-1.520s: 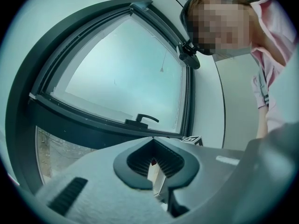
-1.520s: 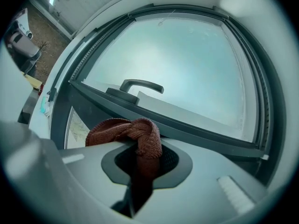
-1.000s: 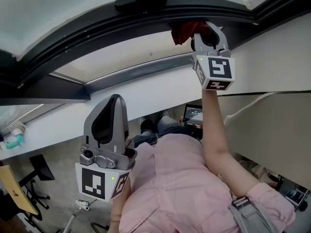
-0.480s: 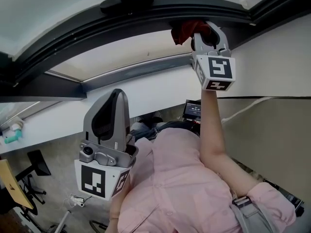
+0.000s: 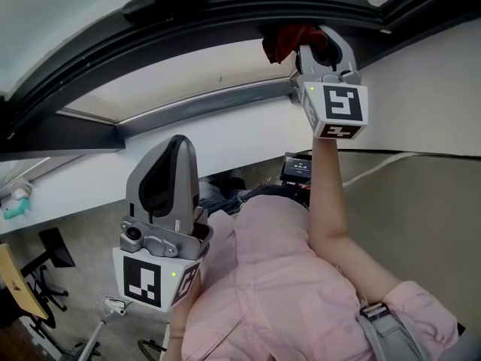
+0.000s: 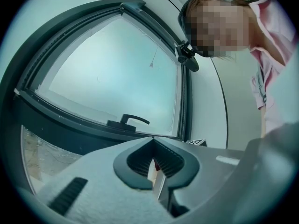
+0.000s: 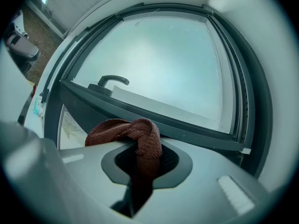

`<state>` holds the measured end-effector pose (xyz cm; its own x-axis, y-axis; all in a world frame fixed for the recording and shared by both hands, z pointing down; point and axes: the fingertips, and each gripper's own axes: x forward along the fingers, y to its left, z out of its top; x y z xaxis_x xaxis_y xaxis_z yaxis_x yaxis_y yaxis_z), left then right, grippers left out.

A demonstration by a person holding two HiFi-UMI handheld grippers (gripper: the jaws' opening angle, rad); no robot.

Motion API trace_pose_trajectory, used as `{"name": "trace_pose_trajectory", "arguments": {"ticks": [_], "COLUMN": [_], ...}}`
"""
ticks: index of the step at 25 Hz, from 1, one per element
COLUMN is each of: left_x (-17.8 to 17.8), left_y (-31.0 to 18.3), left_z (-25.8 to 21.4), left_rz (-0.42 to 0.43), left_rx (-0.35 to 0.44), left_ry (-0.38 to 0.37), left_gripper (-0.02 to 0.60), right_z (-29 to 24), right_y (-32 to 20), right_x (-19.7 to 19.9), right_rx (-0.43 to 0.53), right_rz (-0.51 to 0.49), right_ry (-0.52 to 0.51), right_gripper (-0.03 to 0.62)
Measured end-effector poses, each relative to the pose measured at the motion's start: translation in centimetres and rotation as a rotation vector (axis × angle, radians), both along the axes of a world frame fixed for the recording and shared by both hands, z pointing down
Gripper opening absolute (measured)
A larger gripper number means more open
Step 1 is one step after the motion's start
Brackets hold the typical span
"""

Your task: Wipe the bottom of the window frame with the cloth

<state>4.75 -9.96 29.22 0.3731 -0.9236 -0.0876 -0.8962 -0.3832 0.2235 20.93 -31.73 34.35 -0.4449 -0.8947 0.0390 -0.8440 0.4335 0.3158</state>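
Rust-red knitted cloth [image 7: 135, 134] is shown clamped between the jaws of the right gripper [image 7: 140, 160]. It is held against the dark bottom rail of the window frame [image 7: 196, 127], apparently touching it, to the right of the window handle [image 7: 110, 81]. The left gripper [image 6: 154, 164] is held low, well apart from the window, with its jaws brought together on nothing.

Red cloth [image 5: 284, 42] lies against dark window frame [image 5: 188, 32].
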Motion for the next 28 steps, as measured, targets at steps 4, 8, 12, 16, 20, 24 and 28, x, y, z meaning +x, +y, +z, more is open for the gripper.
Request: {"name": "trace_pose_trajectory", "arguments": {"ticks": [4, 8, 12, 16, 20, 24, 28], "left_x": [0.4, 0.7, 0.6, 0.3, 0.0, -0.4, -0.7], "left_y": [-0.3, -0.5, -0.5, -0.5, -0.5, -0.4, -0.3], "left_z": [0.1, 0.2, 0.2, 0.0, -0.2, -0.2, 0.0], "left_rz": [-0.005, -0.003, -0.006, -0.012, -0.017, -0.029, -0.033], "left_rx": [0.001, 0.001, -0.002, 0.002, 0.004, 0.004, 0.002], "left_ry": [-0.002, -0.002, -0.005, -0.006, -0.008, -0.008, -0.005], "left_gripper": [-0.003, -0.003, -0.003, -0.004, -0.004, -0.003, -0.003], "right_z": [0.0, 0.0, 0.1, 0.0, 0.0, -0.1, 0.0], "right_y": [-0.4, -0.6, -0.5, -0.6, -0.7, -0.7, -0.8], "right_x": [0.9, 1.4, 1.5, 2.0, 2.0, 2.0, 2.4], "right_rx": [0.005, 0.008, 0.006, 0.007, 0.006, 0.011, 0.011], "right_rz": [0.003, 0.009, 0.023, 0.049, 0.059, 0.063, 0.092], "right_ry": [-0.003, -0.006, -0.012, -0.029, -0.029, -0.029, -0.045], "right_gripper": [0.054, 0.054, 0.054, 0.054, 0.052, 0.054, 0.054]}}
